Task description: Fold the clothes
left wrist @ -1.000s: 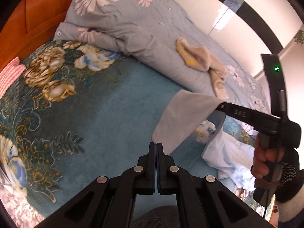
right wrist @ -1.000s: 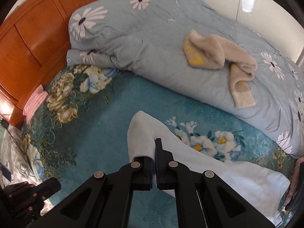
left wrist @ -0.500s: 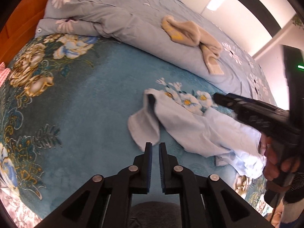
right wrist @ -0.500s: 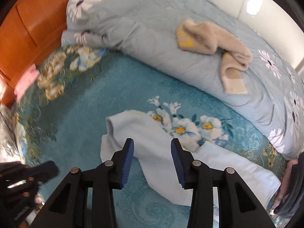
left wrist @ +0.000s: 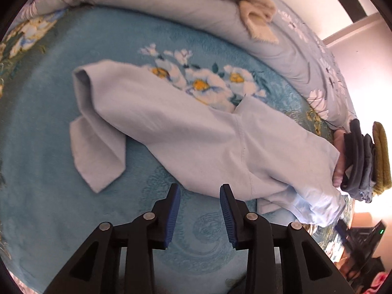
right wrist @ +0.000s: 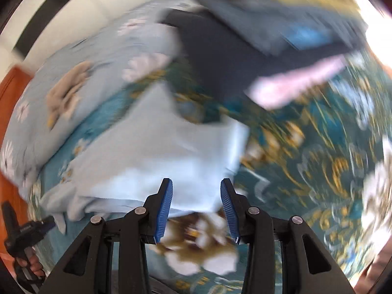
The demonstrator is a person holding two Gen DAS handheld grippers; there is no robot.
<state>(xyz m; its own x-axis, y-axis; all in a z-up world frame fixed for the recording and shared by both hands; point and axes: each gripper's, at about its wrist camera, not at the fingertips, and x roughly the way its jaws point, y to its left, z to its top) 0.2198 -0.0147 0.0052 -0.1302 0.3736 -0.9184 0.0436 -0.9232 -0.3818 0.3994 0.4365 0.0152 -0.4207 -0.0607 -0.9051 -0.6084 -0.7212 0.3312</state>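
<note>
A light blue long-sleeved garment [left wrist: 186,132] lies across the teal flowered blanket [left wrist: 49,171], one sleeve [left wrist: 98,156] doubled back on itself at the left. My left gripper [left wrist: 199,187] hovers just short of the garment's near edge. Its jaws are opening and nothing is between them. The right wrist view is blurred by motion. There my right gripper [right wrist: 196,183] stands open over the near edge of the garment's [right wrist: 156,156] other end, its pads not pressing on the cloth.
A stack of folded dark and olive clothes [left wrist: 362,161] sits past the garment's right end, with a pink piece [right wrist: 294,85] under it. A beige garment [left wrist: 254,12] lies on the grey-blue flowered quilt [left wrist: 294,56] behind. A hand [right wrist: 31,267] holds the left gripper's handle.
The right gripper let go of the sleeve, which now lies on the bed, then swung fast to the garment's other end. The left gripper opened and came down closer to the cloth.
</note>
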